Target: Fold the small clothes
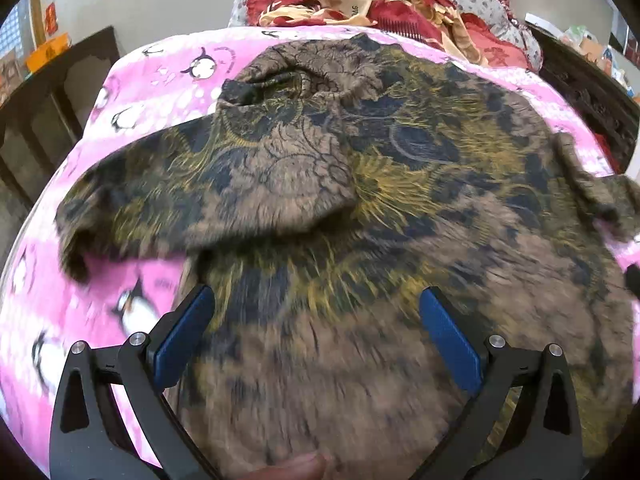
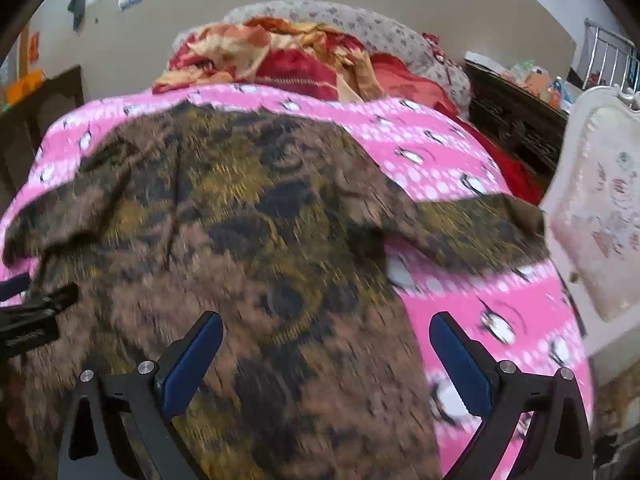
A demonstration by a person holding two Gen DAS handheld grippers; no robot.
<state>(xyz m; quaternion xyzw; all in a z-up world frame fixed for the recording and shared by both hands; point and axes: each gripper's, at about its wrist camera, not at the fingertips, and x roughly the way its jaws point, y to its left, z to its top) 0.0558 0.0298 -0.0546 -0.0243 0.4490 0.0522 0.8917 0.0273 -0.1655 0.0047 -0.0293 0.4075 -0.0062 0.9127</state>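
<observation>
So both grippers hang over the bed with nothing in them. The left gripper point(image 1: 318, 300) has its blue pads spread wide above the brown, black and yellow patterned shirt point(image 1: 400, 184), and the right gripper point(image 2: 326, 326) is spread just as wide over the shirt's right edge. The shirt lies flat on the pink penguin blanket point(image 1: 132, 92), one sleeve point(image 1: 208, 192) folded inward. A crumpled red and orange cloth pile point(image 2: 276, 56) sits beyond.

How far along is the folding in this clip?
Early. Done: the brown patterned shirt lies spread on the pink penguin blanket, one sleeve looks flopped inward. In hand: nothing; left tool and right tool both open above it. Left: essentially all folds.
</observation>
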